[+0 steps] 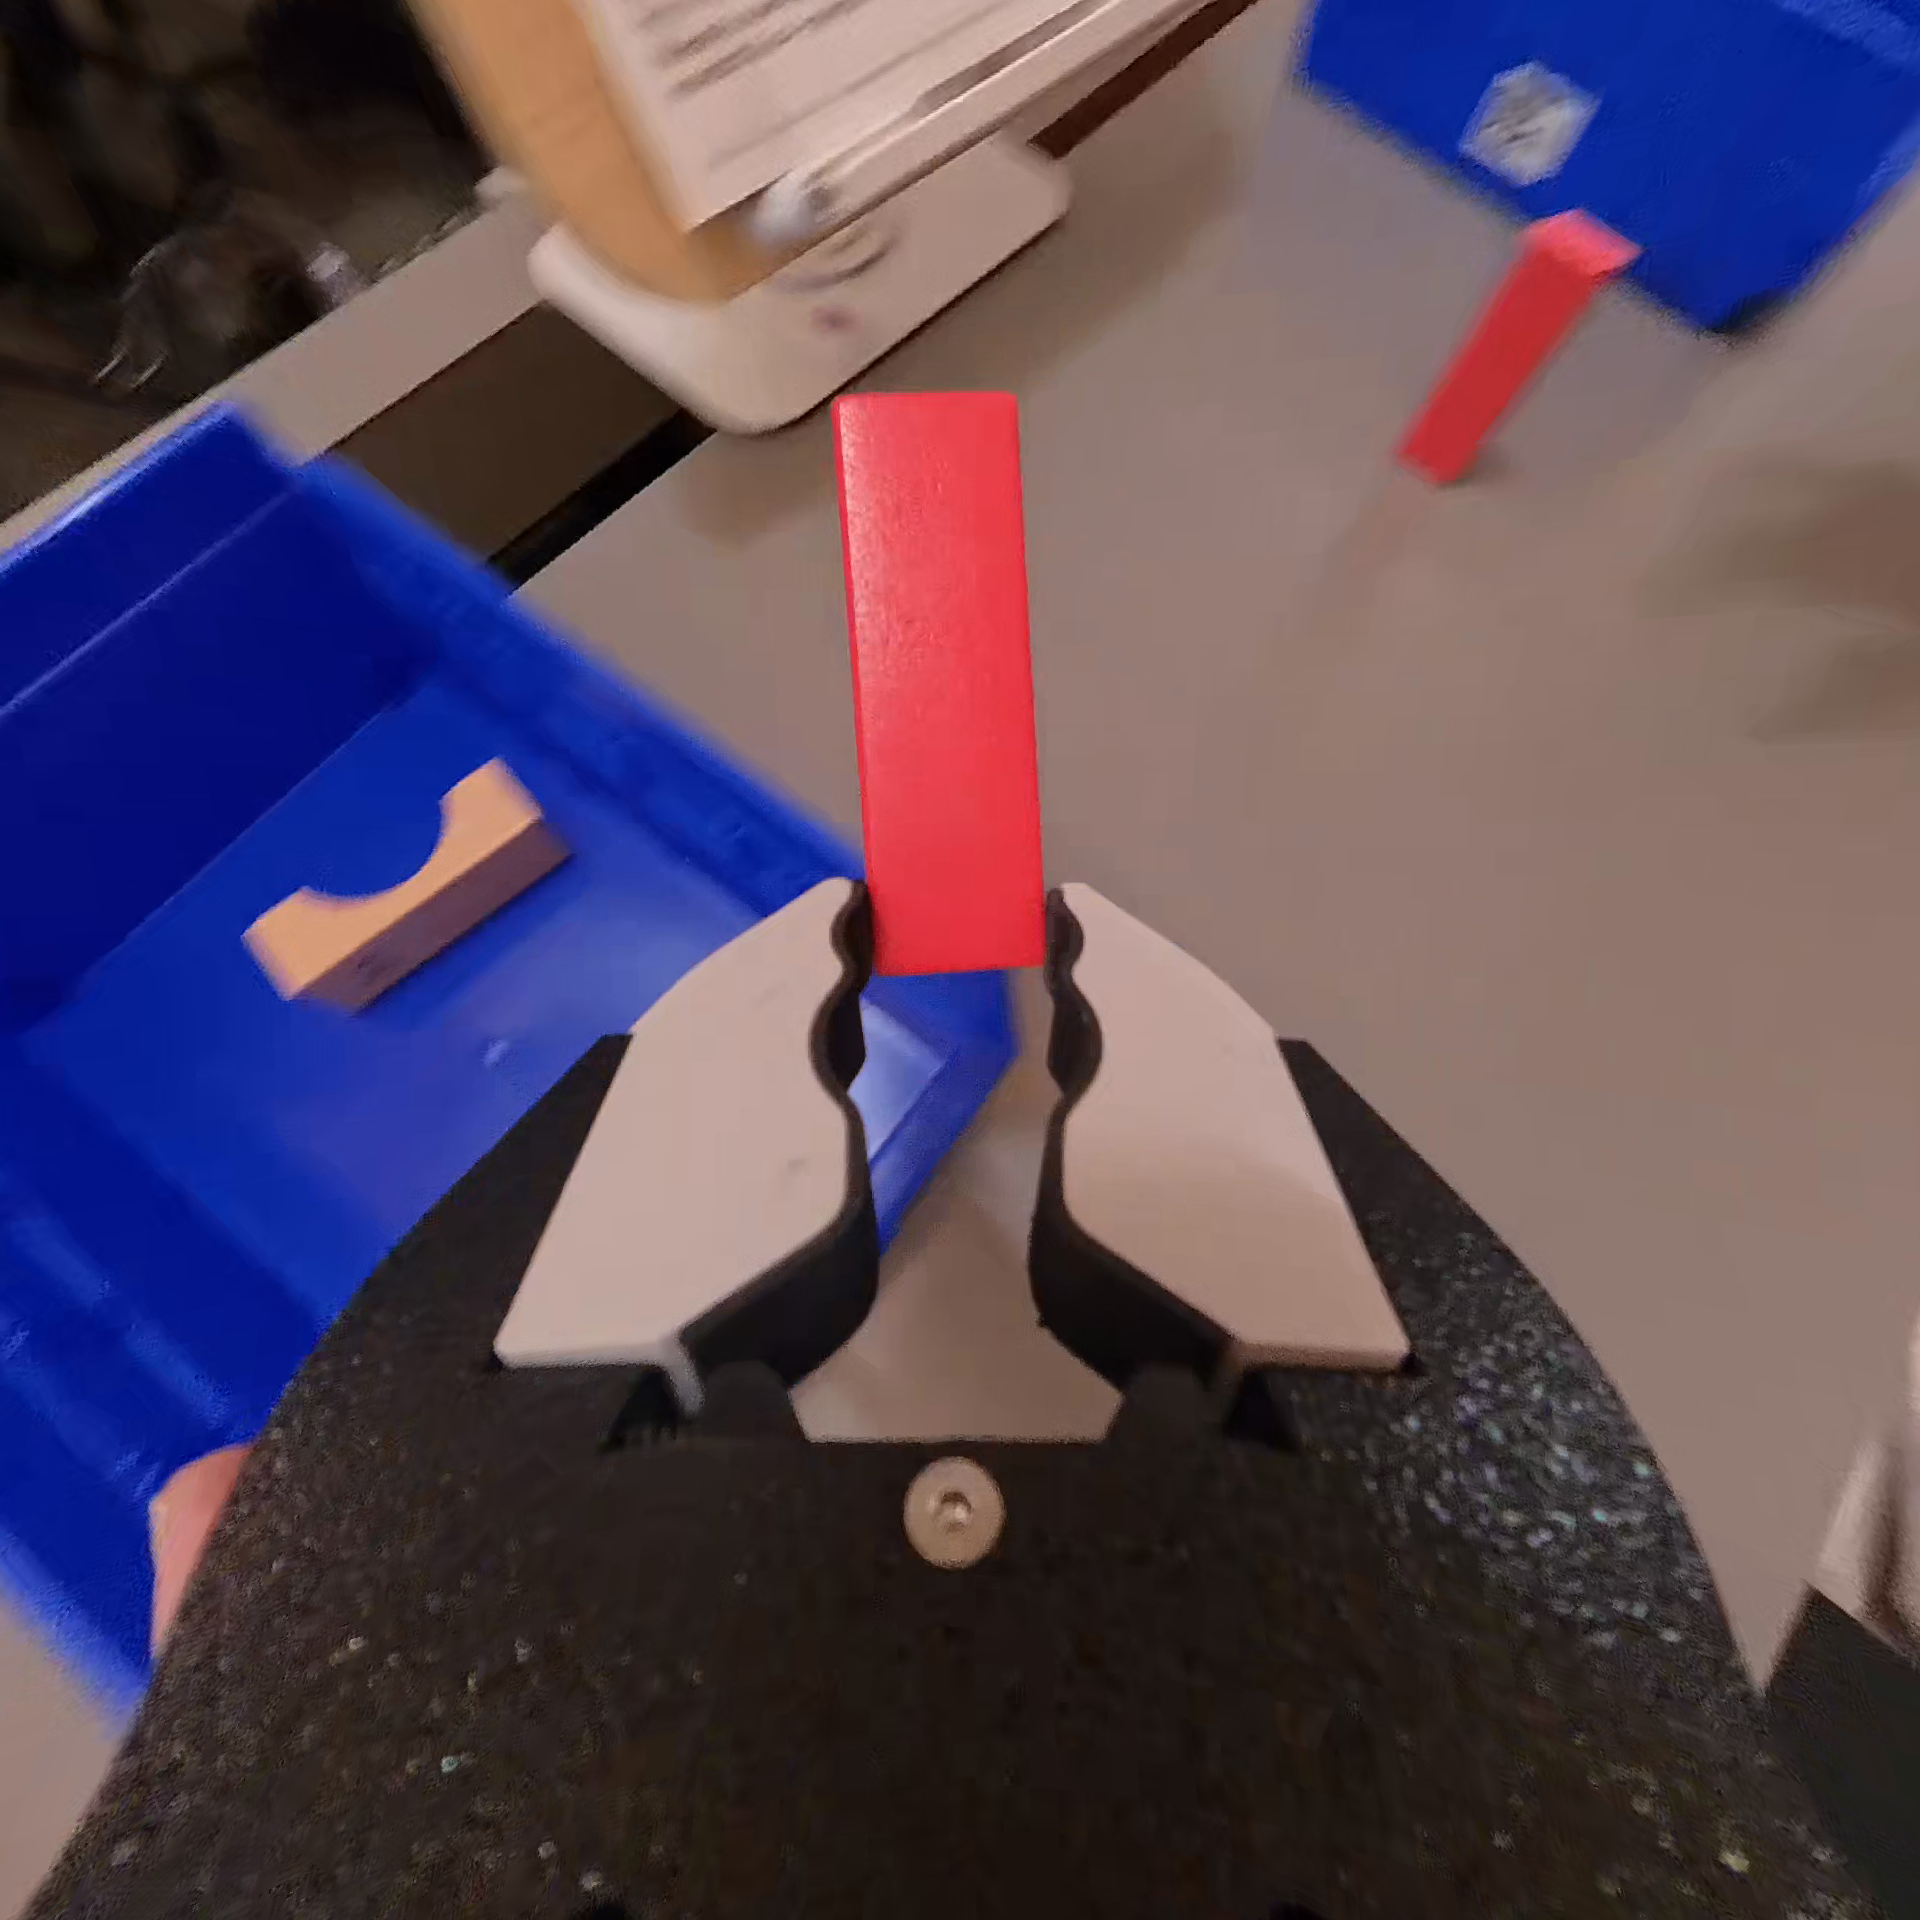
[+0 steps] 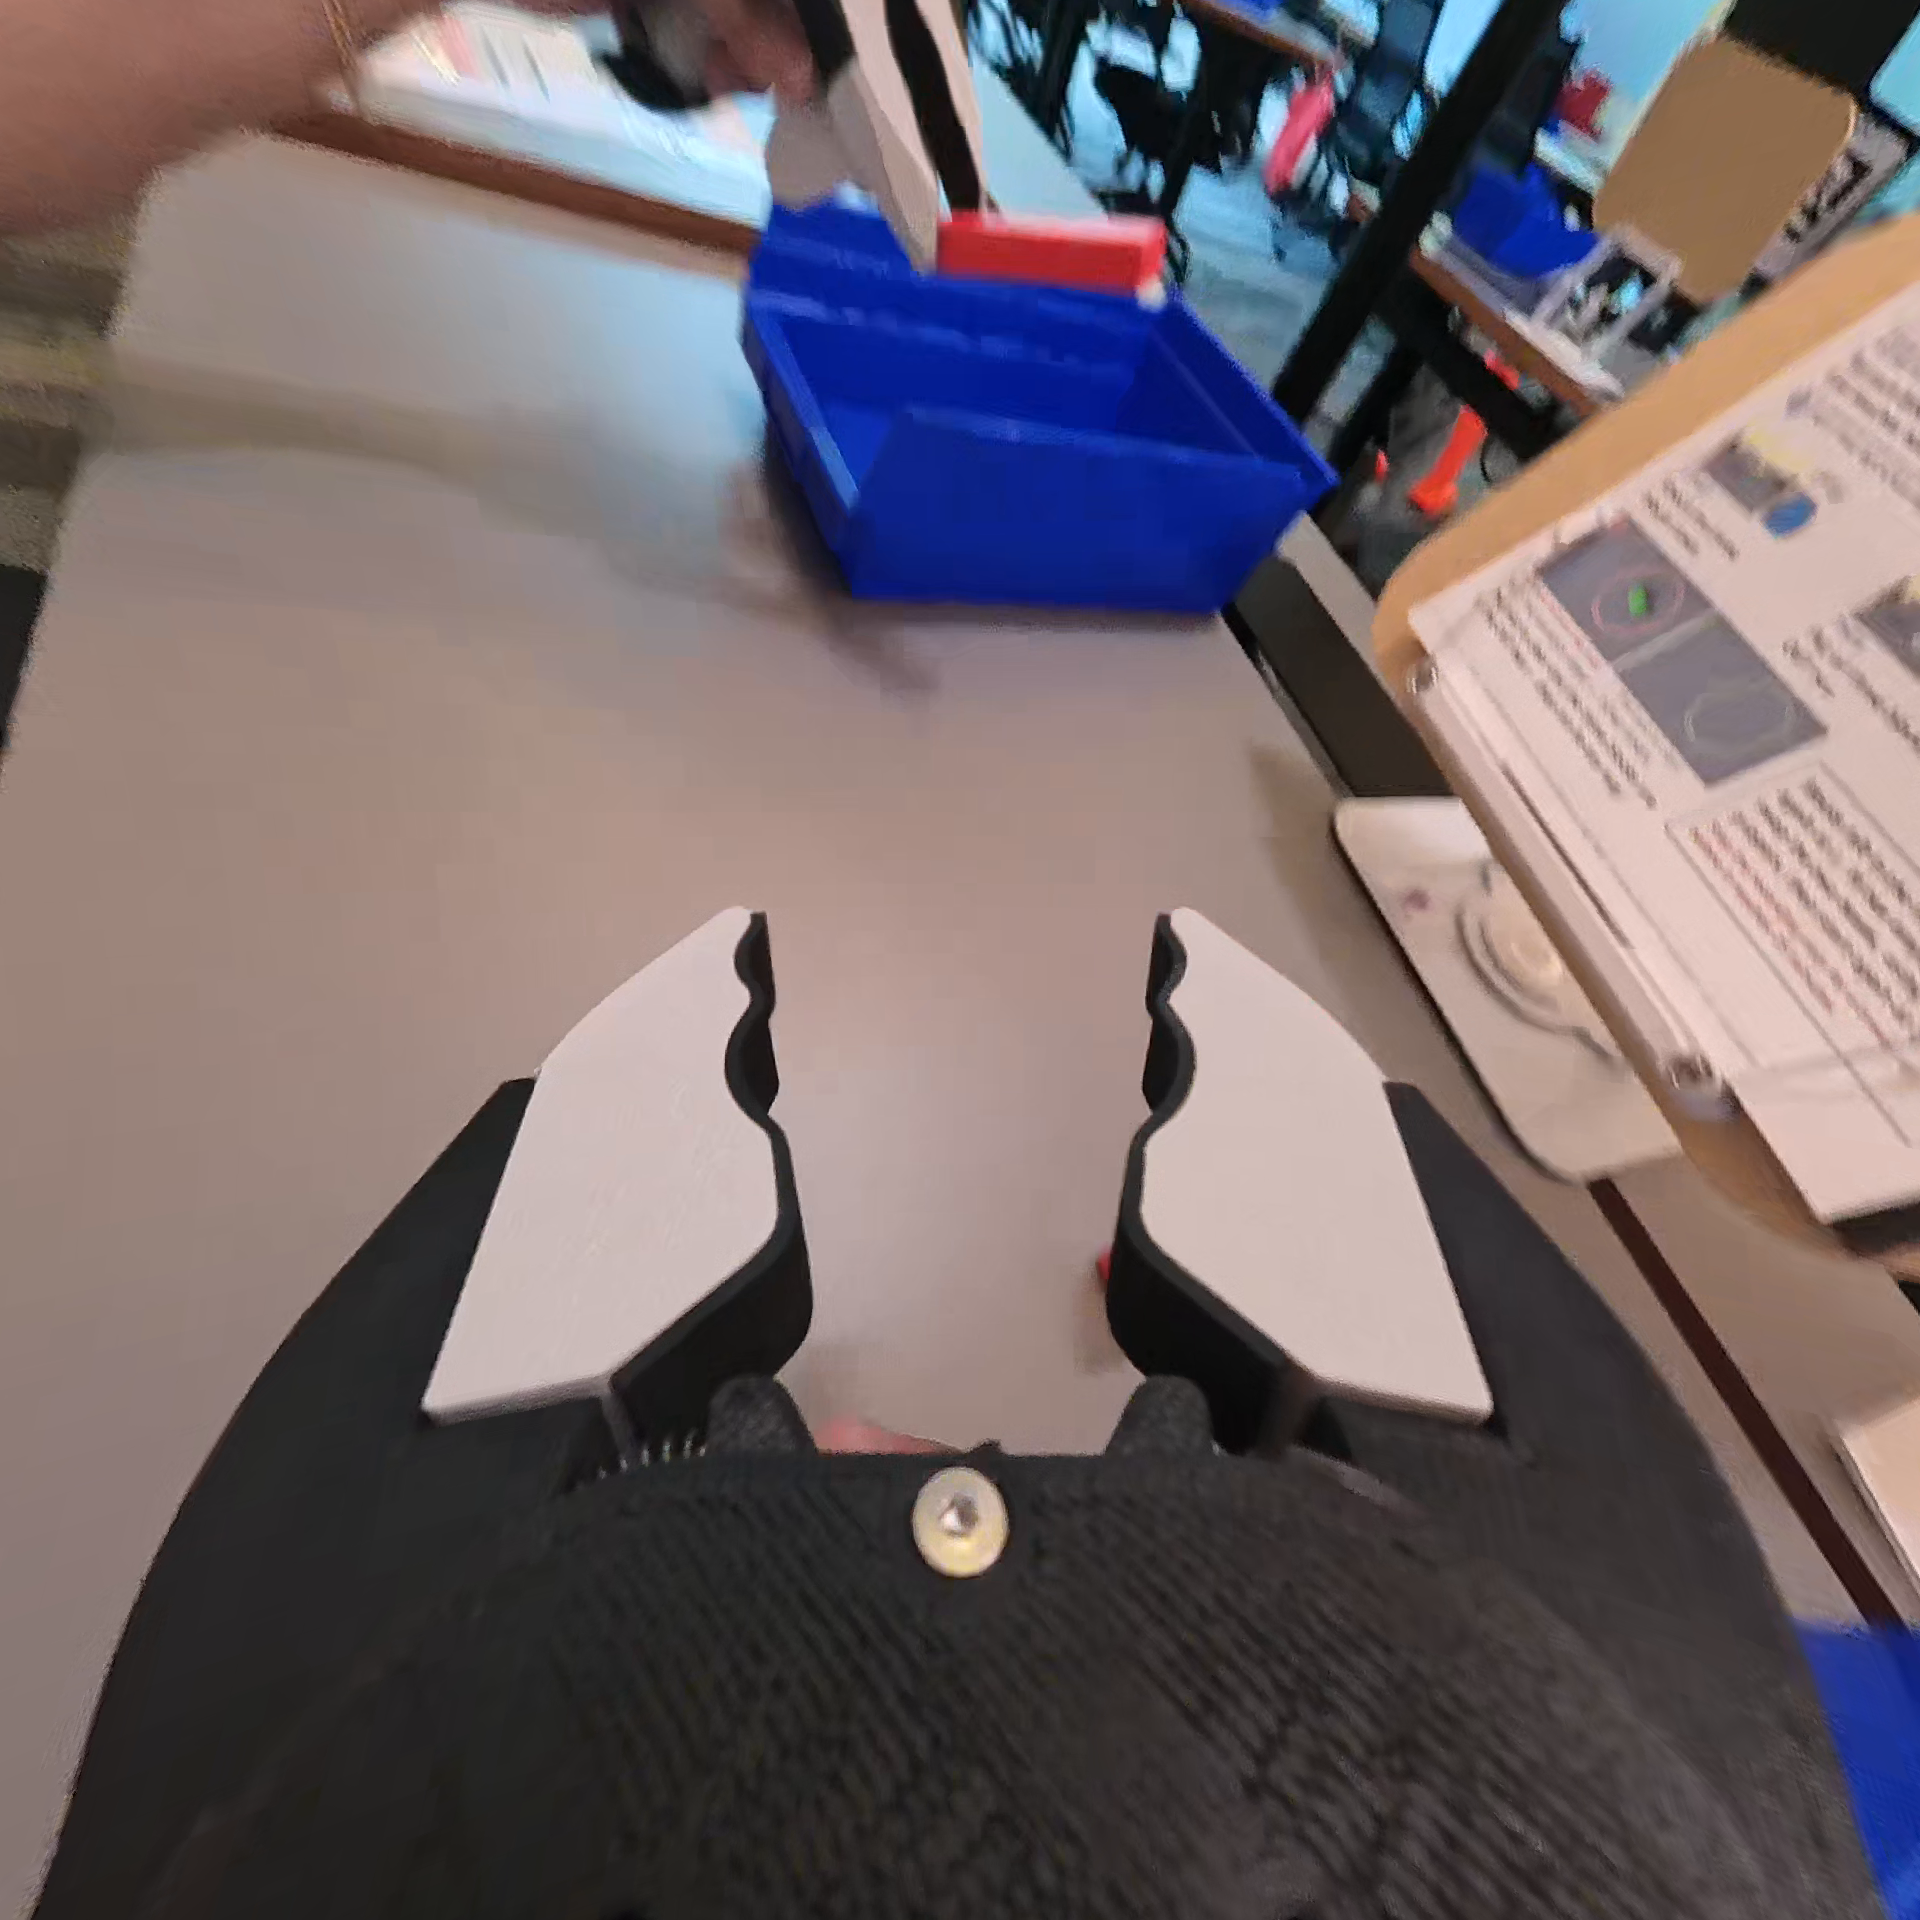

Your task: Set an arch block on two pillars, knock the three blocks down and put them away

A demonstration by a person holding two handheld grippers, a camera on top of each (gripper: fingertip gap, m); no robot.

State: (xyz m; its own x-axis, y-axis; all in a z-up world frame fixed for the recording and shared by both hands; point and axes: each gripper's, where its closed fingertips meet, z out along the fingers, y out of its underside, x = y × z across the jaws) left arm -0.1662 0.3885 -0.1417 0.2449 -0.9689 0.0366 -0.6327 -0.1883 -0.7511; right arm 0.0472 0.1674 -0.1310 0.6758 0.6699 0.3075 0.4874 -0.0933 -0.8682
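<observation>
The left gripper (image 1: 951, 925) is pinching a flat red block (image 1: 940, 675) by its end above the blue bin (image 1: 343, 582) at the tabletop (image 1: 1351, 831) edge; the right gripper (image 2: 961, 935) is hovering wide, holding nothing.

The printed sheets (image 2: 1704, 727) and bin sticker (image 1: 1525, 123) are too blurred to read.

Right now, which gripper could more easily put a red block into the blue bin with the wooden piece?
Probably the left gripper. It is shut on a red block, right beside the blue bin holding the wooden piece. The right gripper is open and empty, farther away.
</observation>
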